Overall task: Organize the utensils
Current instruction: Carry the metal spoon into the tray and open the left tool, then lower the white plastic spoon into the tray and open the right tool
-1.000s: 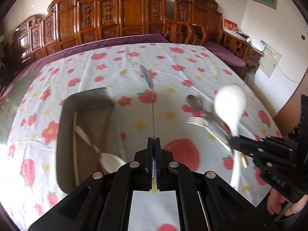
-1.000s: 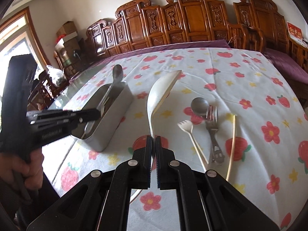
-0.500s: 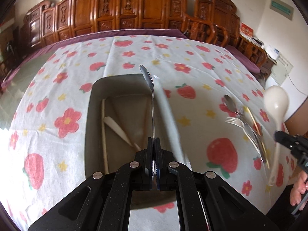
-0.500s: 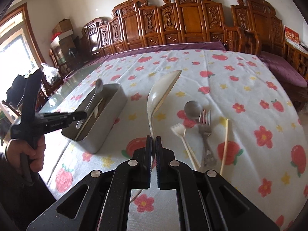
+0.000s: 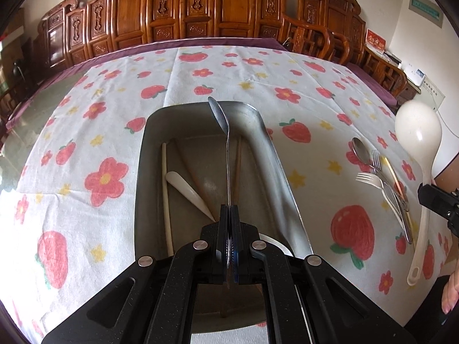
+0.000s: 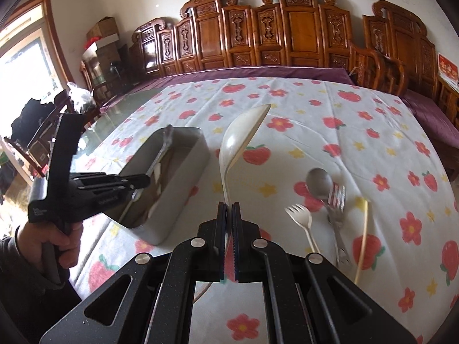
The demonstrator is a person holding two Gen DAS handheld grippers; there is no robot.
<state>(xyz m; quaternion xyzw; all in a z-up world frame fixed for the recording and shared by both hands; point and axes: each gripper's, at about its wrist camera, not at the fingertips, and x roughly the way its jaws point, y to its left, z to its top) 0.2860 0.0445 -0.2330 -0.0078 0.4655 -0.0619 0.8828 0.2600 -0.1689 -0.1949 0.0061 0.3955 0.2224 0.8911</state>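
A home dining room: carved reddish-brown wooden high-backed chairs (image 6: pixel 295 28) line the far edge of a large table under a white strawberry-and-flower printed cloth (image 6: pixel 330 120), cardboard boxes (image 6: pixel 104 33) stacked by a window.

Matte black speckled tool (image 5: pixel 230 215) arms, silver round screws, dark sleeve (image 6: pixel 17 261).
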